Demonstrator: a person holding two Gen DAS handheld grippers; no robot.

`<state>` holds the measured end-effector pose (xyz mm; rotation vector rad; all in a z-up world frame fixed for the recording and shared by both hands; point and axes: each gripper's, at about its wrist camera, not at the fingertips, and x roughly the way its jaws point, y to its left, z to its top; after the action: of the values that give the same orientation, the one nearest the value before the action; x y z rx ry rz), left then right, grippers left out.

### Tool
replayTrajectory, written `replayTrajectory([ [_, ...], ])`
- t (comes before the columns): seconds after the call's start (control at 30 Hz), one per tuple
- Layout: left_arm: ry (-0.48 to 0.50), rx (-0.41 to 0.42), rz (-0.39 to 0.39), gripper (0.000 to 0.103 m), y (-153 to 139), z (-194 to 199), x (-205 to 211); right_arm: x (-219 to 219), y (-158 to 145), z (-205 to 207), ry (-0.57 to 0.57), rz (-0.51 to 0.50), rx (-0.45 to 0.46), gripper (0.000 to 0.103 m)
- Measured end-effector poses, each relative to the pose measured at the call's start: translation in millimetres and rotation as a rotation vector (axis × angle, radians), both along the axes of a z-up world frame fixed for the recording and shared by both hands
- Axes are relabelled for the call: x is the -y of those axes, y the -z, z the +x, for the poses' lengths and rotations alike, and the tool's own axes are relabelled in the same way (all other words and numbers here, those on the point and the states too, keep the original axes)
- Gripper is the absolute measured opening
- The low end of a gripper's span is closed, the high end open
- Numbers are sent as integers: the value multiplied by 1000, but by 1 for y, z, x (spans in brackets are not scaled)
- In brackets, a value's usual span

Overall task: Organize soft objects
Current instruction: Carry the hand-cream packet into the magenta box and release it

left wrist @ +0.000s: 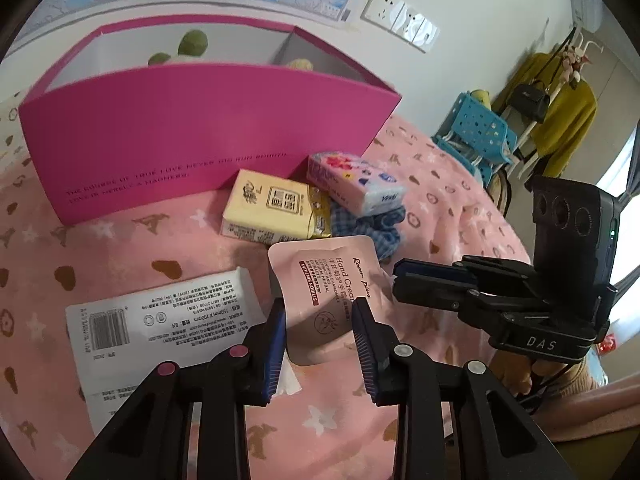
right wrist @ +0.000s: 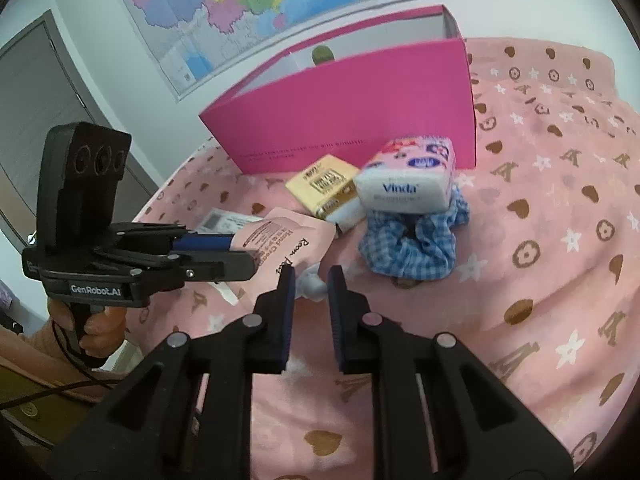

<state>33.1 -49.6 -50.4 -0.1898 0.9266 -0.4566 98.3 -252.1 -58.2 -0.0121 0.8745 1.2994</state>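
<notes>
A pink hand cream pouch lies on the pink blanket; my left gripper is open with its fingers on either side of the pouch's near end. The pouch also shows in the right wrist view. My right gripper is open and empty, just right of the pouch, over a small white tissue scrap. Behind lie a yellow tissue pack, a Vinda tissue pack on a blue checked scrunchie, and a white wet-wipe pack. The open magenta box holds soft toys.
The pink patterned blanket covers the bed. A map hangs on the wall. A blue plastic chair and a coat rack with yellow coats stand beyond the bed's right edge.
</notes>
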Motion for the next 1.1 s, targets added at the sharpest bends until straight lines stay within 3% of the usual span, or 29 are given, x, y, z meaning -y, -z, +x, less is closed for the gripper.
replayTrajectory([
  [0.2, -15, 57, -2, 31, -22, -4, -1, 4, -20, 2, 14, 53, -2, 18],
  [0.4, -26, 151, -4, 31, -57, 1, -4, 0, -55, 14, 16, 114, 57, 18],
  [0.63, -42, 259, 36, 31, -98, 31, 0, -13, -91, 45, 30, 173, 124, 18],
  [0.9, -58, 287, 60, 31, -117, 78, -1, -38, -114, 93, 73, 195, 153, 18],
  [1.1, -86, 259, 101, 31, -110, 121, 2, -64, -108, 122, 114, 137, 175, 18],
])
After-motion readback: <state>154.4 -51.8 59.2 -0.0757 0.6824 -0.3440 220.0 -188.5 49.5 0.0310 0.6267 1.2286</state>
